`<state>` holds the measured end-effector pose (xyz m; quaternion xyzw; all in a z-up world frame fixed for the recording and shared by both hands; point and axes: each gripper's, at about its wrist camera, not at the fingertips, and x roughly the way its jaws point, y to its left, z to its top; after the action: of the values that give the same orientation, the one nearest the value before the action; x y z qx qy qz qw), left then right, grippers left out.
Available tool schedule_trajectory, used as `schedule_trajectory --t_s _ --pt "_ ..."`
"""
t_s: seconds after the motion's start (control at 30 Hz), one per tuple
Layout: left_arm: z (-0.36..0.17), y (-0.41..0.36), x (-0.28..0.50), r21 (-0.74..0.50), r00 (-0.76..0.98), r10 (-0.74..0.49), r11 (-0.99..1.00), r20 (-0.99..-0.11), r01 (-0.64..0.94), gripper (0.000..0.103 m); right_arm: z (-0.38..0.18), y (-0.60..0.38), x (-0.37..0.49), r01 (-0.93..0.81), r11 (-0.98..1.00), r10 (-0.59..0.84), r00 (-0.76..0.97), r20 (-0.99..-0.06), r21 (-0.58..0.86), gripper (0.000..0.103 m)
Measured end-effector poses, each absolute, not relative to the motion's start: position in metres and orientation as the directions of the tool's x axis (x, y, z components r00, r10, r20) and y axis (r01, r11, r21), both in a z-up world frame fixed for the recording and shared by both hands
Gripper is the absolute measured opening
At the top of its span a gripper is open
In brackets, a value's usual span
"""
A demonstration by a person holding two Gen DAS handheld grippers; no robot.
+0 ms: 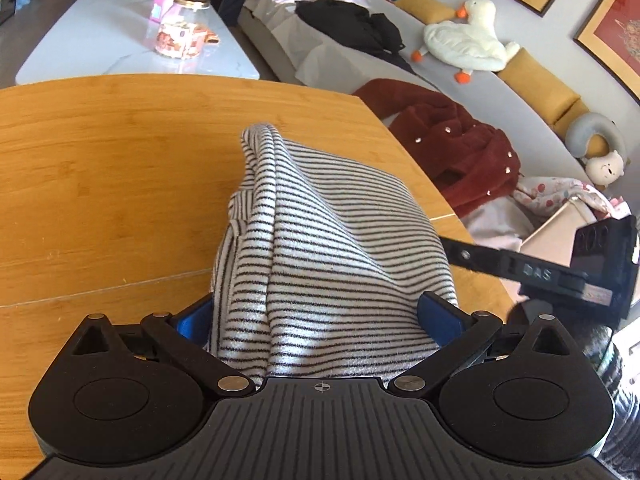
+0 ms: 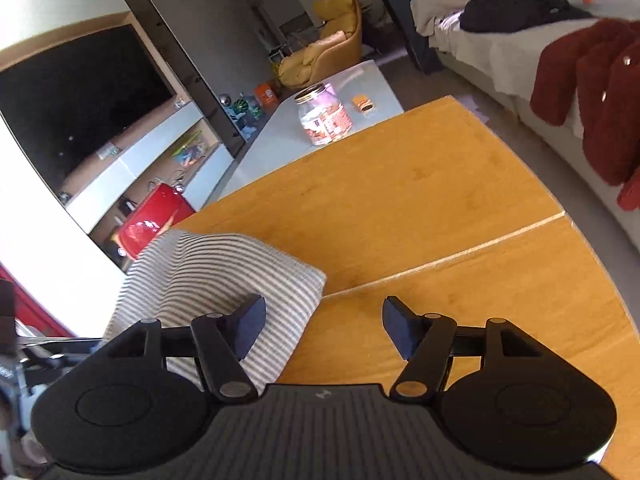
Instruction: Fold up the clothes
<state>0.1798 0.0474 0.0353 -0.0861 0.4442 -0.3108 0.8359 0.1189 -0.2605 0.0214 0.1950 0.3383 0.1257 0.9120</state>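
garment (image 1: 320, 240) on table (image 1: 100, 160) — sofa (image 1: 460, 80) behind

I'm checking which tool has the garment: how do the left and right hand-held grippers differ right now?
The left hand-held gripper has the striped garment bunched between its blue fingers, lifted off the wooden table; the right hand-held gripper stands open with nothing between its fingers. The left sits over cloth, the right over bare tabletop beside the garment's edge. Both point downward at the table.

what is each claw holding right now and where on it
The left claw has a bunched fold of the striped garment between its fingers; whether they pinch it cannot be told. The right claw is open and holds nothing.
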Motion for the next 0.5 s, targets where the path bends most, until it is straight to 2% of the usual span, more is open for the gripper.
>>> schedule_trajectory --t_s 0.13,0.27,0.37,0.5 --pt "0.045 0.042 0.160 -0.377 0.403 -0.597 0.777 -0.694 0.504 0.103 0.025 -0.260 0.121 -0.083 0.882 0.366 0.742 -0.562 0.464 0.067" --pt "0.064 0.048 0.146 -0.304 0.500 -0.566 0.804 -0.656 0.511 0.103 0.027 -0.266 0.101 -0.103 0.865 0.395 0.743 -0.541 0.491 0.083" --pt "0.065 0.049 0.147 -0.254 0.547 -0.520 0.835 -0.656 0.489 0.103 0.026 -0.268 0.085 -0.130 0.827 0.459 0.717 -0.524 0.547 0.087" --pt "0.044 0.049 0.158 -0.312 0.487 -0.540 0.824 -0.687 0.474 0.103 0.016 -0.258 0.068 -0.177 0.784 0.542 0.664 -0.516 0.595 0.090"
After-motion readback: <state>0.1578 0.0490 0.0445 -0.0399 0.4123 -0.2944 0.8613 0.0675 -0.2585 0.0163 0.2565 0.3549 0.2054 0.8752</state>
